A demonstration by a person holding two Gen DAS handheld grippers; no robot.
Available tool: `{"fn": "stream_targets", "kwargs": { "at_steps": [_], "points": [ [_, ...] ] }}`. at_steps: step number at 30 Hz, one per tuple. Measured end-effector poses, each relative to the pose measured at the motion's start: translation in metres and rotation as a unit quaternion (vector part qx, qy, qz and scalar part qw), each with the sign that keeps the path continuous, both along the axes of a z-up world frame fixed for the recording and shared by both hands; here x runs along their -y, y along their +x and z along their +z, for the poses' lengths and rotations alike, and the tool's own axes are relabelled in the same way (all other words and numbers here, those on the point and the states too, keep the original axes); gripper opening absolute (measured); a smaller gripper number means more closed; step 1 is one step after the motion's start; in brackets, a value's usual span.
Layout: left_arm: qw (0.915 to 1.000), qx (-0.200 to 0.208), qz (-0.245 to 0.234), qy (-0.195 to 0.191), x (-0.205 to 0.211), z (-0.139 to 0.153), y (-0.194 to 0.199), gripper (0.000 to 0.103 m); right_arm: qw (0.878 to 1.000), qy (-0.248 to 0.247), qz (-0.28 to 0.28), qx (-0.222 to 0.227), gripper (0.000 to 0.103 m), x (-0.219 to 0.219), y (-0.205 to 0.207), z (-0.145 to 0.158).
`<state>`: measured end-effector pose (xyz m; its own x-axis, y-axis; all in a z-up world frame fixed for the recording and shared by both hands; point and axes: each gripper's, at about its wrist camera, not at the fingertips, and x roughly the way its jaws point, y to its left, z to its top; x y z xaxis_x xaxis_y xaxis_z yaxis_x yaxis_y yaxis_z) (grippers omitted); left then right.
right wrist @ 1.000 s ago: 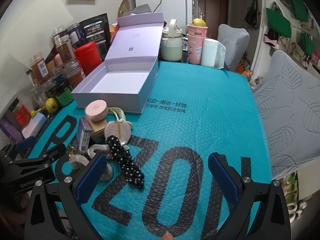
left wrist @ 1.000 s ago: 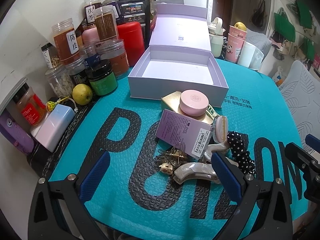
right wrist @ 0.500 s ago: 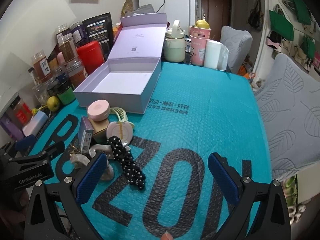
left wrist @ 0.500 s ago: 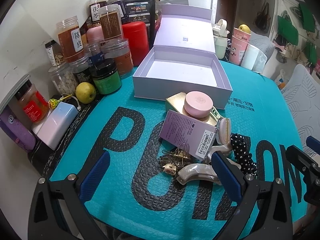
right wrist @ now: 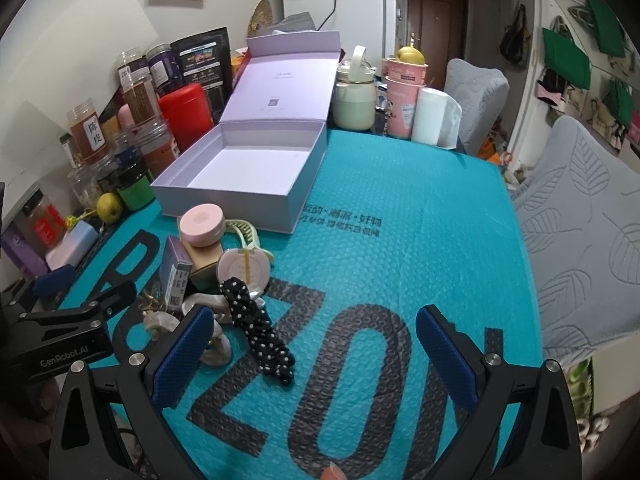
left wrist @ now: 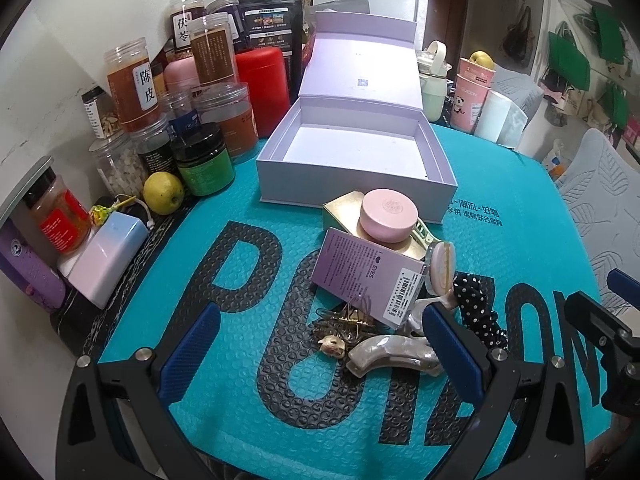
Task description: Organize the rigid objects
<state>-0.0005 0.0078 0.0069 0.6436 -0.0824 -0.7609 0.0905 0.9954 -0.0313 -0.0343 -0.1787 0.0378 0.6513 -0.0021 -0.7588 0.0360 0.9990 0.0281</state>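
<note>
An open lilac gift box [left wrist: 436, 156] [right wrist: 256, 194] stands at the back of the teal mat, its lid propped up. In front of it lies a pile: a pink round tin [left wrist: 387, 215] [right wrist: 201, 225] on a gold box [left wrist: 344, 210], a purple carton [left wrist: 366, 276] [right wrist: 174, 262], a round compact [left wrist: 442, 266] [right wrist: 243, 270], a pearly hair claw [left wrist: 390, 354] [right wrist: 212, 340], gold hairpins [left wrist: 346, 322], a green clip [right wrist: 246, 236] and a polka-dot scrunchie [left wrist: 478, 306] [right wrist: 260, 326]. My left gripper [left wrist: 316, 344] is open just short of the pile. My right gripper [right wrist: 310, 344] is open over bare mat, right of the scrunchie.
Jars, a red canister [left wrist: 264, 88], a green apple [left wrist: 163, 193] and a power bank [left wrist: 108, 254] crowd the left wall. A kettle [right wrist: 355, 98], pink cups [right wrist: 404, 96] and a paper roll [right wrist: 434, 116] stand behind the box. A grey chair [right wrist: 592, 240] borders the right edge.
Both grippers have drifted slightly; the left wrist view shows the pile and box a little further right and lower. Nothing on the mat has been touched.
</note>
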Motion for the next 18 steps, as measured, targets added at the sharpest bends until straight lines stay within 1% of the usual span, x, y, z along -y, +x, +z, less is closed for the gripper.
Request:
{"fn": "stream_targets", "kwargs": {
  "at_steps": [7, 18],
  "points": [
    [0.9999, -0.009, -0.004, -0.001, 0.001, -0.0043, 0.0004, 0.103, 1.0, 0.013, 0.004, -0.011, 0.103, 0.0026, -0.0003, -0.0063],
    [0.9998, -0.009, -0.015, -0.006, 0.0013, -0.006, -0.0033, 0.103, 0.999, 0.026, 0.019, -0.003, 0.103, 0.0042, -0.0054, -0.0063]
  ]
}}
